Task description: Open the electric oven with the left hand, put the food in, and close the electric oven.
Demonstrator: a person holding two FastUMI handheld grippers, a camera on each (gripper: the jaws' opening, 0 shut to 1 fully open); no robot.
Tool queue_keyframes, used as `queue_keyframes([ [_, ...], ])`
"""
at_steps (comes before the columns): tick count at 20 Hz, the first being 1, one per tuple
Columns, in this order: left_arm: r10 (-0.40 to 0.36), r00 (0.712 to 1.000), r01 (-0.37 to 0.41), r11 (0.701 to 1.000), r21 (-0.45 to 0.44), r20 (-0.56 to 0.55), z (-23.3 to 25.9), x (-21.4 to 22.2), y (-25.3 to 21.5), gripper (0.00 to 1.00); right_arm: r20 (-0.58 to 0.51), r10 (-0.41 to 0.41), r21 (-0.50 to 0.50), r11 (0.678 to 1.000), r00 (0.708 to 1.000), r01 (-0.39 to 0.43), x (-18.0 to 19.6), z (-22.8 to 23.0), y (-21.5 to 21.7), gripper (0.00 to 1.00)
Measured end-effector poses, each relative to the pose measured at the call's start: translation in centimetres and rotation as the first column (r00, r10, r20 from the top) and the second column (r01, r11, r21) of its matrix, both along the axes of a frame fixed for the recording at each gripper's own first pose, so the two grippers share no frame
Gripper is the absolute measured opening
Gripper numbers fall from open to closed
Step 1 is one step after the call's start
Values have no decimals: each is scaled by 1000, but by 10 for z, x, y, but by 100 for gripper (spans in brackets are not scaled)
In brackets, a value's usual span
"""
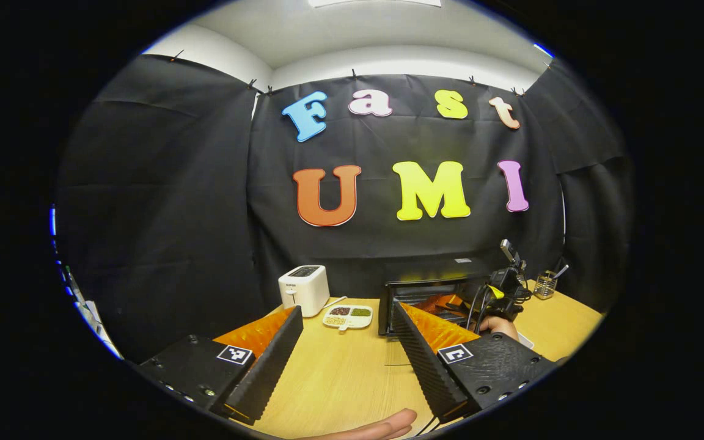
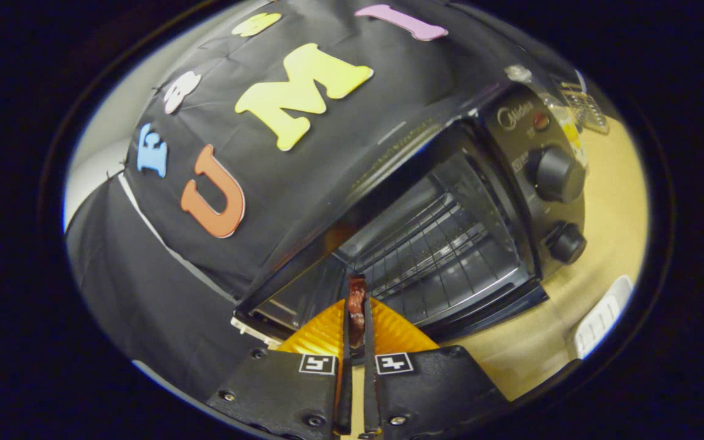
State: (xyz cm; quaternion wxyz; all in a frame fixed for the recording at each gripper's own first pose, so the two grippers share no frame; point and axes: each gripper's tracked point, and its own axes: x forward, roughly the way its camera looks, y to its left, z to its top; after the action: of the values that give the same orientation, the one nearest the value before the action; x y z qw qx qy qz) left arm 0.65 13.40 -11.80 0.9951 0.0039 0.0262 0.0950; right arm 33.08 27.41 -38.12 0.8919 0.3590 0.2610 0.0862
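Right gripper (image 2: 356,342), bottom centre of the right gripper view: your two fingers are pressed together on a thin dark-red strip of food (image 2: 357,308), its tip standing just past them. Beyond it, centre frame: electric oven (image 2: 450,244), door down, wire rack (image 2: 431,250) bare, two knobs (image 2: 557,174) on the panel at upper right. Step in hand, by my reading: carrying the food to the cavity; next you would reach over the lowered door, lay the strip on the rack, let go and draw clear.

Left gripper (image 1: 346,360), bottom of the left gripper view: fingers wide apart, holding nothing, above the table; it would close the door afterwards. Bottom edge: a hand (image 1: 382,426).

Surface: pale wooden table (image 1: 340,373). Left of centre, a white toaster (image 1: 304,289); just beside it, a divided dish (image 1: 348,316). Far right, a glass holder (image 1: 546,285).

Room: black cloth wall (image 1: 162,201), white ceiling above.
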Motion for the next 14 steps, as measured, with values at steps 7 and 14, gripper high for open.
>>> queue_keyframes([
  [7, 11, 999, -11, 1000, 5, -32, -11, 1, 2, 94, 20, -95, -17, 995, 995, 96, 33, -6, -17, 14],
  [14, -29, 998, 29, 1000, 0, -53, -15, -1, -12, 94, 34, -146, -158, 976, 989, 149, 26, -6, -49, 53],
])
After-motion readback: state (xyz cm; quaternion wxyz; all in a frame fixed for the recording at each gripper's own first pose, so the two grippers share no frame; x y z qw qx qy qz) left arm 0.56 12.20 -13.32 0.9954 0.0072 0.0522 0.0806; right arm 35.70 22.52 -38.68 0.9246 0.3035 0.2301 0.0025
